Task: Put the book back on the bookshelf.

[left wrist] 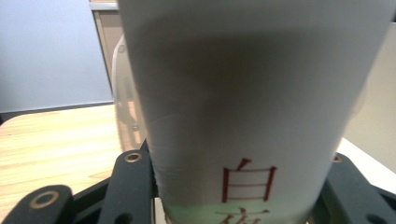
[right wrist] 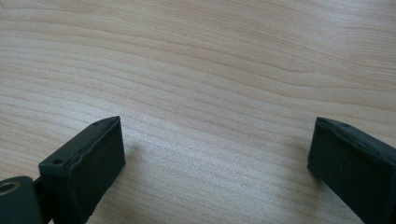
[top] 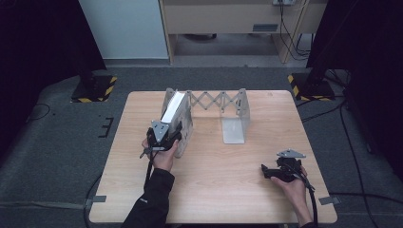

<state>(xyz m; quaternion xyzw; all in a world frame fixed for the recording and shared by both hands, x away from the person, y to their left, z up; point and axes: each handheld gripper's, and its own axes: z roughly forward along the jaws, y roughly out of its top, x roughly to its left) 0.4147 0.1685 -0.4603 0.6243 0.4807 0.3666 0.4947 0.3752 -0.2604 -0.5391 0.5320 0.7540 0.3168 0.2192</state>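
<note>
From the high view, a pale wooden table [top: 214, 190] carries an expandable metal book rack [top: 223, 102] along its far side: a scissor lattice links a left end plate and a right end plate [top: 236, 124], whose flat foot reaches toward the near edge. A white book [top: 173, 108] stands tilted at the left end of the rack, leaning against the left end plate. The left gripper [top: 172, 134] is just near of it, its jaws pinching the book's near edge, with the person's left hand [top: 161, 154] and dark sleeve behind it. The right end plate stands well apart to the right, and the lattice runs behind the book on its far side. The right gripper [top: 264, 169] rests low near the table's near right corner, well apart from the rack, with bare wood around it. Beyond the table lie grey carpet, two stand bases with yellow-black stripes, and a wooden desk.

In the left gripper view, the book [left wrist: 252, 116] is right up against the camera, with red characters printed low on its cover; the black jaws press on it from both sides. The rack's left end plate [left wrist: 123, 102] shows just behind it, to the left.

In the right gripper view, the right gripper [right wrist: 215, 140] has its jaws spread wide over bare wood grain, nothing between them.
</note>
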